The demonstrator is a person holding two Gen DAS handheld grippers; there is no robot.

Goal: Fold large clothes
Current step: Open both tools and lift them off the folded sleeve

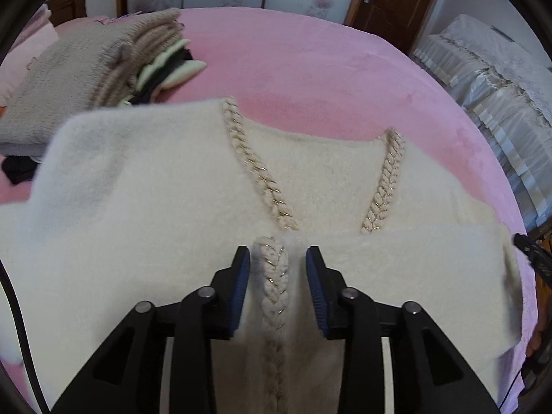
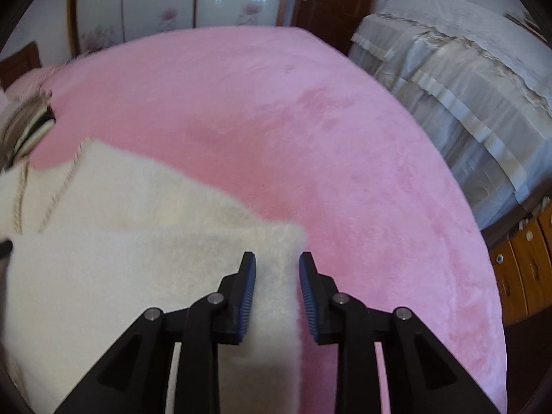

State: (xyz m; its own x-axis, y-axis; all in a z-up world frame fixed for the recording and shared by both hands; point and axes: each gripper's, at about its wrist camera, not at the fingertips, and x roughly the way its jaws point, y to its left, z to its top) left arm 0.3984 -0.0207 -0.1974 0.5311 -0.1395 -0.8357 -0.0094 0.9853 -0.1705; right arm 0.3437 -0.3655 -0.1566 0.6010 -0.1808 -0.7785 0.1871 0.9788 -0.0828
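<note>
A fluffy cream cardigan [image 1: 138, 227] with braided gold-thread trim [image 1: 272, 289] lies on the pink bed [image 1: 310, 76]. Both sleeves are folded across its front. My left gripper [image 1: 277, 258] is open, its jaws either side of the braided front trim, just above the fabric. My right gripper [image 2: 277, 262] is open over the cardigan's right edge [image 2: 272, 241], where the folded sleeve end meets the pink cover. The cardigan fills the lower left of the right wrist view [image 2: 103, 258]. The tip of my right gripper shows at the right edge of the left wrist view [image 1: 531, 252].
A stack of folded clothes [image 1: 69, 79], grey-beige knit on top, sits at the bed's far left. A cloth-covered piece of furniture [image 2: 448, 79] stands to the right of the bed, with wooden drawers [image 2: 524, 276] below it. A wooden door [image 1: 393, 0] and flowered wardrobe panels stand behind.
</note>
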